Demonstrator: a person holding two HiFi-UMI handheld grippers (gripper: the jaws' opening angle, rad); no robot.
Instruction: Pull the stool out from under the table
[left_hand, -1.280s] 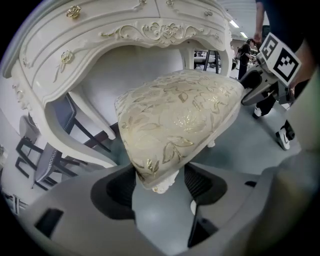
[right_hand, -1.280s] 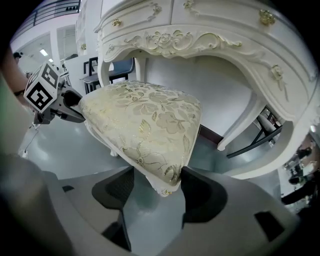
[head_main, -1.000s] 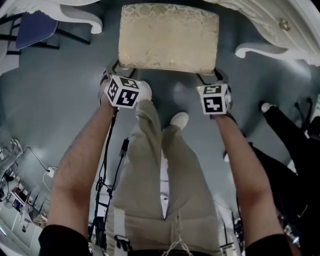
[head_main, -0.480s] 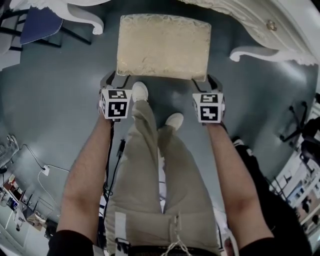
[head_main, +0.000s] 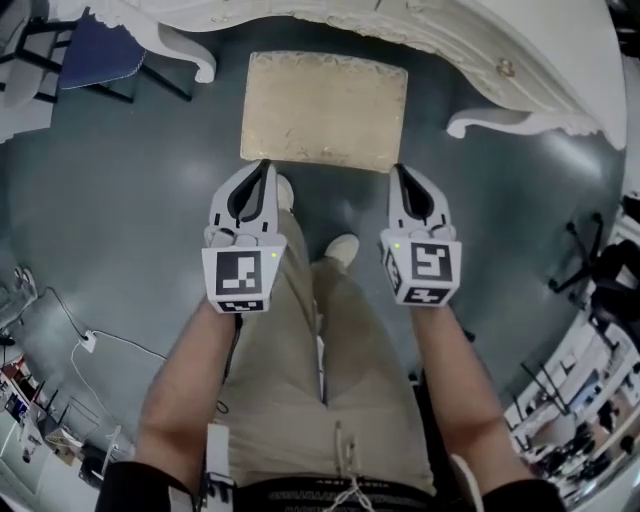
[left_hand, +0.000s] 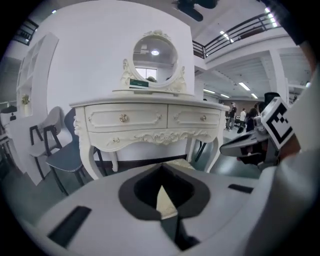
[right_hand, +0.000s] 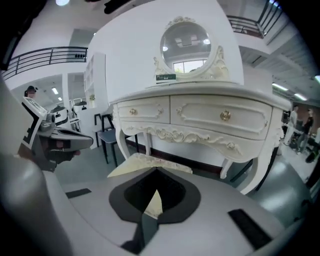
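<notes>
The grey left gripper (head_main: 263, 168) hovers just short of the near-left corner of the cream, gold-patterned cushioned stool (head_main: 325, 108), its jaws pressed together and empty. The stool stands on the grey floor (head_main: 120, 200), just in front of the white carved dressing table (head_main: 480, 50). The grey right gripper (head_main: 401, 172), near the stool's near-right corner, is likewise closed on nothing.

The stool (head_main: 325, 110) stands upright on the grey floor before me; its rectangular cream seat, patterned with gold leaves, sits just in front of the white carved table (head_main: 480, 45), between the two curved front legs; two gold-knobbed drawers face me.
</notes>
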